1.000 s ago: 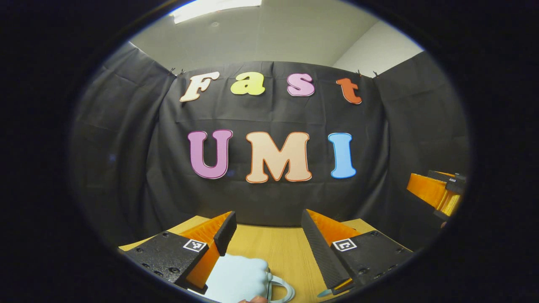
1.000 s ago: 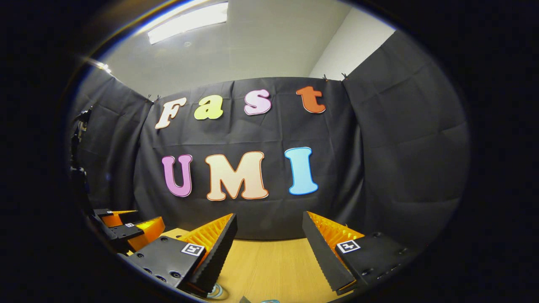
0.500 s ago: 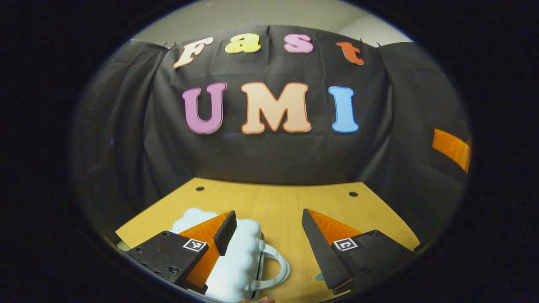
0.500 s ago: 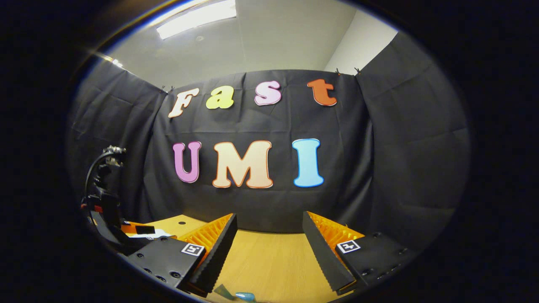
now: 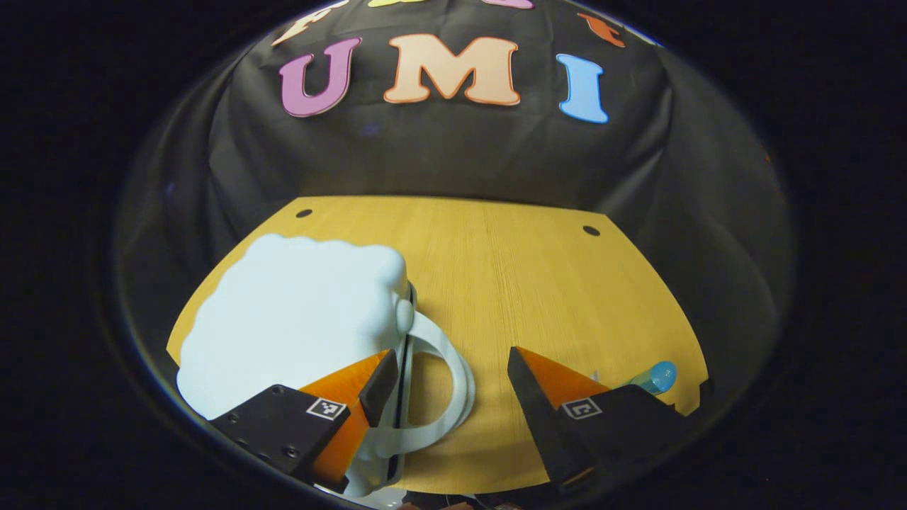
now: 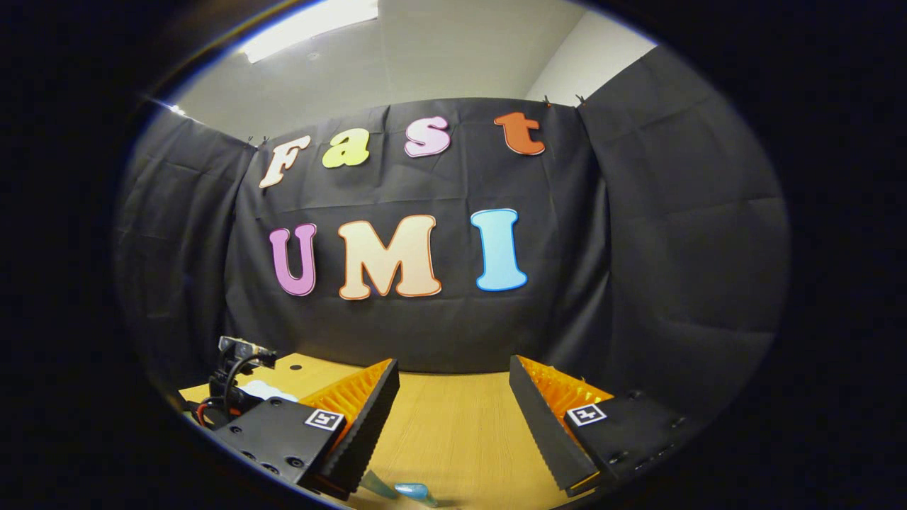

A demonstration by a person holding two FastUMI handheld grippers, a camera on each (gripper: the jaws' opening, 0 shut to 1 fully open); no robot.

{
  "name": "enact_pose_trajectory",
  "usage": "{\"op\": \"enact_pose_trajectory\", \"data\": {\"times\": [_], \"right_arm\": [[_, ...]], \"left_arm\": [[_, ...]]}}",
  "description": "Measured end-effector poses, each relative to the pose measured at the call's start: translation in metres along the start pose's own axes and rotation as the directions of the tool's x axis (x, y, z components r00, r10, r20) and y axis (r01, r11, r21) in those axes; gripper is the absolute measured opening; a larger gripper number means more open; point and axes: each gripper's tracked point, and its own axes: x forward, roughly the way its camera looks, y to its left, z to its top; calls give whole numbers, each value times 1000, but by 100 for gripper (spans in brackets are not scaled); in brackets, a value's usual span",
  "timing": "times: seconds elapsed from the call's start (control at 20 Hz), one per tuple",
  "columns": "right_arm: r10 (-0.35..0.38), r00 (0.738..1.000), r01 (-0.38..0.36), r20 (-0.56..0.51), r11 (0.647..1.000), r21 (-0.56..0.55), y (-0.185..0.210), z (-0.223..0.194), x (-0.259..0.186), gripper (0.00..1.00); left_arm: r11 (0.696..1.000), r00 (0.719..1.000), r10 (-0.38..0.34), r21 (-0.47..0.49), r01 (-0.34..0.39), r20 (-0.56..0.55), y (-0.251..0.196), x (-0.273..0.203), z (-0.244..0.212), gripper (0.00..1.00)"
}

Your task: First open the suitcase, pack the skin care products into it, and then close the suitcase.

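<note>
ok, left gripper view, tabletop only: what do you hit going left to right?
white cloud-shaped suitcase → its white loop handle → bare wooden table → blue-capped skin care tube at the right edge.

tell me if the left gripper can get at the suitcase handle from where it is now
Probably yes. The left gripper is open and hangs right over the white handle of the pale blue suitcase, which lies closed on the wooden table. The loop sits between its fingers with nothing across it.
</note>
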Motion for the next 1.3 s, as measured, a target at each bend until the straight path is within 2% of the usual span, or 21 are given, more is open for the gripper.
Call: {"op": "enact_pose_trajectory", "data": {"times": [0.2, 0.35, 0.8, 0.9, 0.95, 1.0, 1.05, 1.1, 1.15, 1.2, 1.3], "right_arm": [[-22, 1000, 22, -2, 1000, -17, -4, -2, 2, 98], [-33, 999, 33, -5, 999, -28, -5, -3, 5, 98], [-31, 1000, 31, -1, 997, -65, -2, -8, 8, 98], [-34, 999, 34, -3, 997, -68, -3, -10, 9, 98], [-35, 999, 35, -3, 997, -68, -4, -10, 9, 98], [-36, 999, 36, -3, 997, -69, -3, -11, 9, 98], [-36, 999, 36, -2, 997, -69, -3, -11, 10, 98], [-34, 999, 34, -1, 997, -69, -2, -11, 10, 98], [-32, 999, 32, 2, 997, -70, -1, -10, 11, 98], [-30, 1000, 30, 5, 997, -72, 1, -11, 11, 98], [-18, 1000, 18, 12, 997, -77, 8, -9, 13, 98]], "left_arm": [[1000, 997, -20, 7, 20, -69, -7, 14, -9, 94], [999, 994, -39, 32, 43, -106, -13, 24, -13, 88], [995, 959, -81, -72, 64, -270, -23, 45, -39, 88], [993, 947, -104, -89, 80, -303, -25, 46, -44, 83], [993, 944, -104, -90, 80, -313, -23, 46, -46, 79], [995, 944, -86, -76, 65, -318, -16, 47, -46, 67], [997, 946, -67, -66, 48, -318, -10, 47, -46, 47], [997, 947, -54, -61, 37, -317, -4, 47, -45, 42], [997, 944, -61, -71, 40, -325, -3, 43, -46, 22], [996, 943, -66, -72, 45, -327, -6, 44, -46, 11], [998, 947, -62, -36, 53, -316, -6, 39, -39, 8]]}}
